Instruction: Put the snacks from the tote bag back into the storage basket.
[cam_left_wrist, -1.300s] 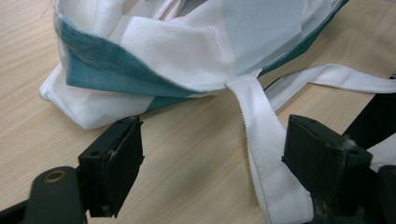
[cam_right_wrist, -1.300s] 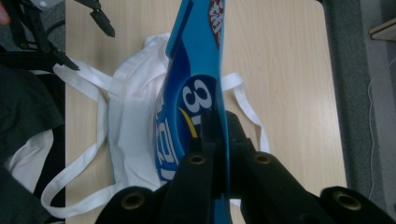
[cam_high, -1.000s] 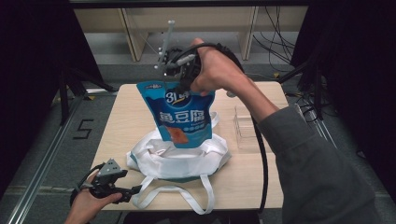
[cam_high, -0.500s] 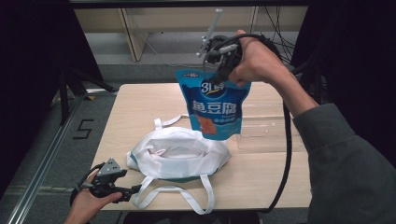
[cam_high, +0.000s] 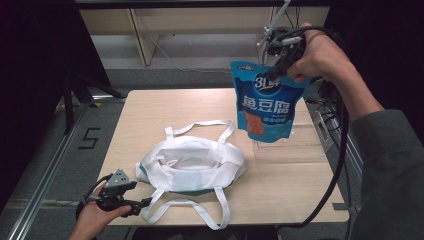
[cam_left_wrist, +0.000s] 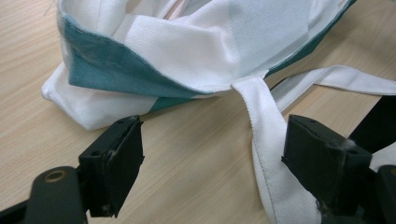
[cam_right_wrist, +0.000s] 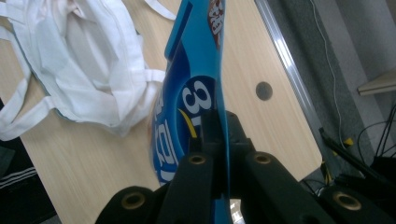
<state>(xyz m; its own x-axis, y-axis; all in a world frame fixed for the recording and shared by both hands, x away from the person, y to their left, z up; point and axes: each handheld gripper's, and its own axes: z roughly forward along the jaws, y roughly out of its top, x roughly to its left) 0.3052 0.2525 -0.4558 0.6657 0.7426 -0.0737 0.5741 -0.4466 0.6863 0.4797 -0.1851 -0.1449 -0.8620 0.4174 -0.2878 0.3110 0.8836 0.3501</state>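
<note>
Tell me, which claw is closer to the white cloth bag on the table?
Left. The left claw sits open at the white bag, astride its front strap. The right claw is raised off to the side, holding a blue snack pouch.

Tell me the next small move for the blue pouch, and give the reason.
Probably lower the blue pouch into the clear tray on the table's right side. The right gripper is shut on the pouch's top edge, holding it in the air just above that tray, well clear of the white bag. The left gripper rests open by the bag's strap.
</note>
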